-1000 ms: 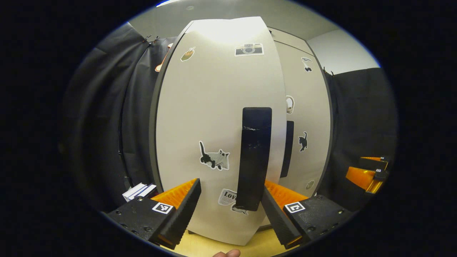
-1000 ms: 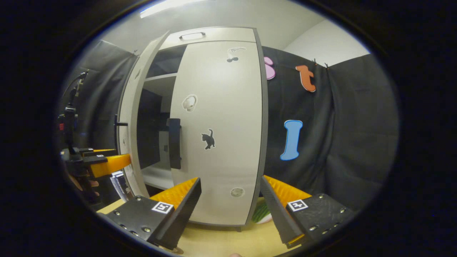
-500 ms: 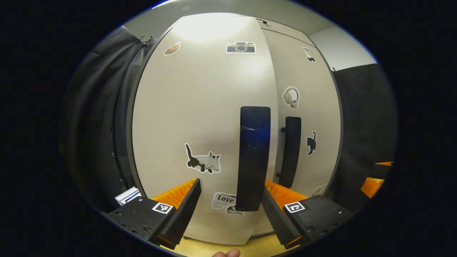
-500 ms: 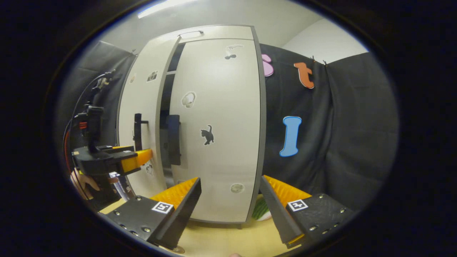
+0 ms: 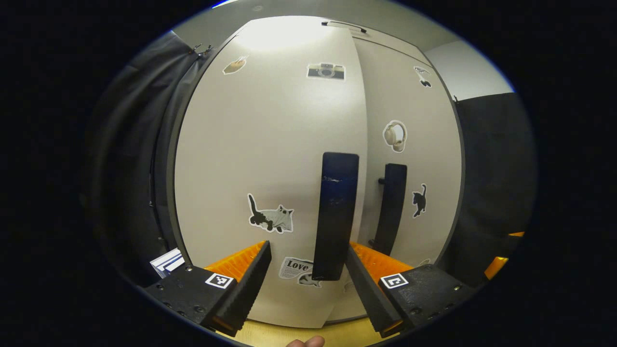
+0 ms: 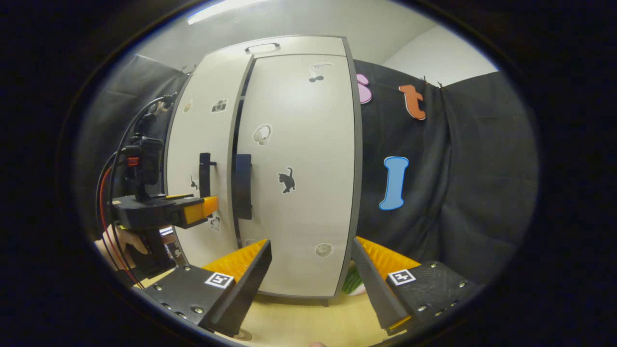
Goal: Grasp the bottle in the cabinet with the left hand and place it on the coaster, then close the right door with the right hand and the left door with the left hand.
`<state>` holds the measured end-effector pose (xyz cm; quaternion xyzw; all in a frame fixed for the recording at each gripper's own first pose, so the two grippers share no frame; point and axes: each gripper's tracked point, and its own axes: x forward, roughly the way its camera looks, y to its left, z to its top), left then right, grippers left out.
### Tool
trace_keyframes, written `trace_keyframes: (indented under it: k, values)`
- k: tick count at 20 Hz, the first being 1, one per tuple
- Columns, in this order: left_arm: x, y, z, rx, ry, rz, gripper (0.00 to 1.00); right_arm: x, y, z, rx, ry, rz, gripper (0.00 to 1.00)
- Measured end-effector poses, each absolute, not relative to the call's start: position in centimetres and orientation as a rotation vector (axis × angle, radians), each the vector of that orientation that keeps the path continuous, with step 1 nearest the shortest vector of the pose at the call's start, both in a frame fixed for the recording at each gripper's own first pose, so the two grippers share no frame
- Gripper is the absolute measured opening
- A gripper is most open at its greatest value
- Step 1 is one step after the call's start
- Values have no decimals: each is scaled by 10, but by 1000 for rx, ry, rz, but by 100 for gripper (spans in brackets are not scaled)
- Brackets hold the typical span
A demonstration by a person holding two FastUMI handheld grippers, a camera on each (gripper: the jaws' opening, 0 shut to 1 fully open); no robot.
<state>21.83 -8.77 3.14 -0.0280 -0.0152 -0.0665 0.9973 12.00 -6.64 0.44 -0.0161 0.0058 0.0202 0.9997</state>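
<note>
— Left tool (image 5: 306, 270)? Spread wide, gripping nothing, straddling the flat black handle (image 5: 334, 216) of the left door (image 5: 270, 159).
— Right tool (image 6: 311, 270)? Gaping too, empty, right door (image 6: 301, 173) at 12 o'clock, smooth pale panel, flush shut.

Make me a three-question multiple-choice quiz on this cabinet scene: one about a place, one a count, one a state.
1. The cat sticker on the left door sits where relative to its handle?
A. above it
B. left of it
C. right of it

2. How many dark upright door handles show in the left gripper view?
A. one
B. two
C. four

3. The left tongs are:
A. open
B. shut on the handle
C. shut on a bottle

Answers: 1 B, the cat lies left of the bar. 2 B, one per door, the other here. 3 A, the fingers stand apart either side of the handle.
</note>
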Motion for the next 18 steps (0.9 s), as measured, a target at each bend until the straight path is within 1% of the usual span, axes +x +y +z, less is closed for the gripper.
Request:
trace_keyframes:
  k: [6, 7, 8, 9, 10, 11, 15, 16, 17, 18]
  values:
    - [163, -87, 41, -53, -34, -141, 95, 99, -51, 12, -12, 9, 64, 100]
    - [150, -85, 43, -57, -36, -135, 95, 96, -48, 13, -12, 6, 62, 97]
    - [137, -82, 44, -53, -36, -126, 95, 93, -46, 16, -12, 4, 61, 100]
    - [124, -77, 45, -47, -36, -116, 95, 90, -45, 17, -12, 4, 59, 100]
    - [110, -72, 47, -43, -39, -105, 92, 88, -43, 17, -13, 7, 57, 100]
    - [98, -68, 49, -45, -37, -96, 95, 85, -41, 18, -12, 9, 55, 97]
    - [55, -51, 51, -44, -34, -58, 95, 77, -36, 22, -3, 2, 49, 97]
    - [49, -48, 49, -35, -32, -55, 95, 77, -35, 22, -5, 3, 47, 100]
    - [42, -45, 47, -27, -27, -48, 95, 75, -34, 22, -4, 3, 47, 97]
    - [37, -44, 45, -27, -23, -46, 95, 75, -33, 23, -1, 2, 45, 100]
